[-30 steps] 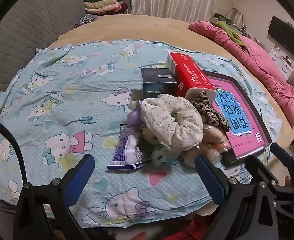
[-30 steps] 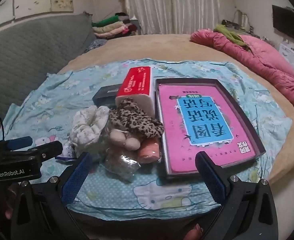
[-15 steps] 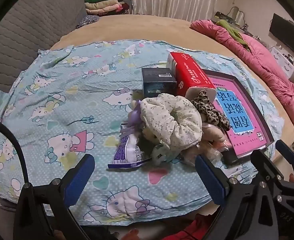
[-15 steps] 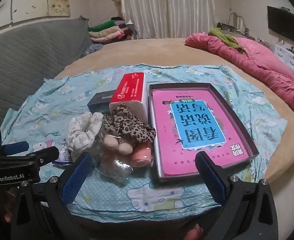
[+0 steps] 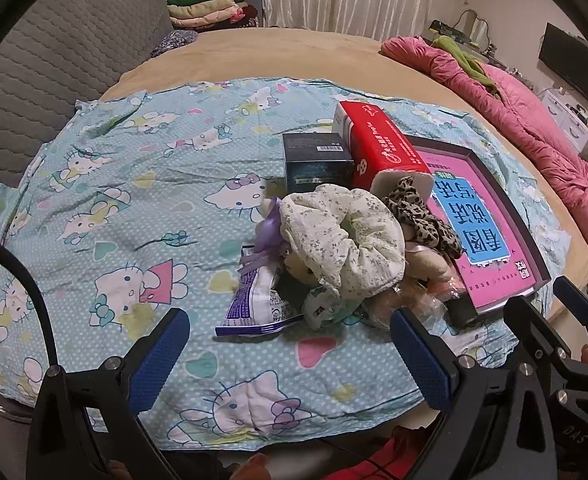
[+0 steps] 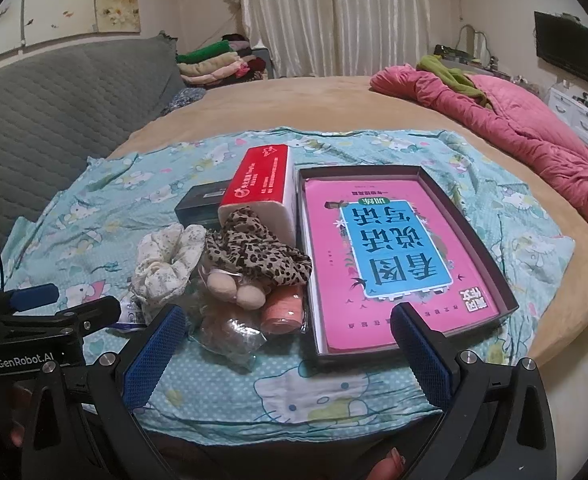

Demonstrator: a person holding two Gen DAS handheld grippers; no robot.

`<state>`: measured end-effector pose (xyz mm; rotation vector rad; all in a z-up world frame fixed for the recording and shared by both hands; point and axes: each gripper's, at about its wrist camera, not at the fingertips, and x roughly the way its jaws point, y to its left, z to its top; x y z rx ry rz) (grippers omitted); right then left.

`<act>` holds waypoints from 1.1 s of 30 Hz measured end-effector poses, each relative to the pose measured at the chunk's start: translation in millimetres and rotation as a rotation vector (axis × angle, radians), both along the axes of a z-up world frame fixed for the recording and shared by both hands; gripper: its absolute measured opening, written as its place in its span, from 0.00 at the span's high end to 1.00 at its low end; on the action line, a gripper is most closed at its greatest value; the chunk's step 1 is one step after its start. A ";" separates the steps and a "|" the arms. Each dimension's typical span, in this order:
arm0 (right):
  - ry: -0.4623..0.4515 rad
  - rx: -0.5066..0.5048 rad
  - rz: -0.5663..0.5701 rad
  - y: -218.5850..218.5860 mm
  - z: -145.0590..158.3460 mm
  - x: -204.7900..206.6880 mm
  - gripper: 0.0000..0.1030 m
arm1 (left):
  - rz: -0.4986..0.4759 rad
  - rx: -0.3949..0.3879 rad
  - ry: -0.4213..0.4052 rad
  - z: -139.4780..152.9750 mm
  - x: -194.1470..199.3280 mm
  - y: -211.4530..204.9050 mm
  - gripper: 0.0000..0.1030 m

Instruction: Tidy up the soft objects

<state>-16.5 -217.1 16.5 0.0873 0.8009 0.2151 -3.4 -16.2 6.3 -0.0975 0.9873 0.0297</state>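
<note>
- My left gripper (image 5: 285,354) and right gripper (image 6: 289,354) are both hovering with jaws apart, gripping nothing.
- The cream floral fabric scrunchie (image 5: 344,240) is resting atop the soft pile, beside the leopard-print scrunchie (image 6: 253,254), on the blue cartoon-cat sheet (image 5: 133,184).

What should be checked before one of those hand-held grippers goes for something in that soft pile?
1. Left hand-held gripper open and empty: ok.
2. Right hand-held gripper open and empty: ok.
3. Both short of the pile, touching nothing: ok.
4. Floral scrunchie on top, free to grab: ok.
5. Leopard scrunchie clear of neighbours: not ok, it leans on the tissue pack and lies over the beige pieces.
6. Room in the tray for soft things: not ok, the pink book fills it.
</note>
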 end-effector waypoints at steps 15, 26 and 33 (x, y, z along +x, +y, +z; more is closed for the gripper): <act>0.001 0.002 0.004 -0.1 -0.7 -0.5 0.00 | -0.007 0.002 0.003 -1.5 1.4 0.1 0.02; 0.003 0.007 0.003 -1.2 -1.4 -0.2 0.00 | -0.009 0.002 -0.001 -1.3 1.4 -0.9 0.02; 0.004 0.009 0.004 -0.6 -2.1 0.0 0.00 | -0.011 -0.003 -0.001 -1.6 1.8 0.0 0.02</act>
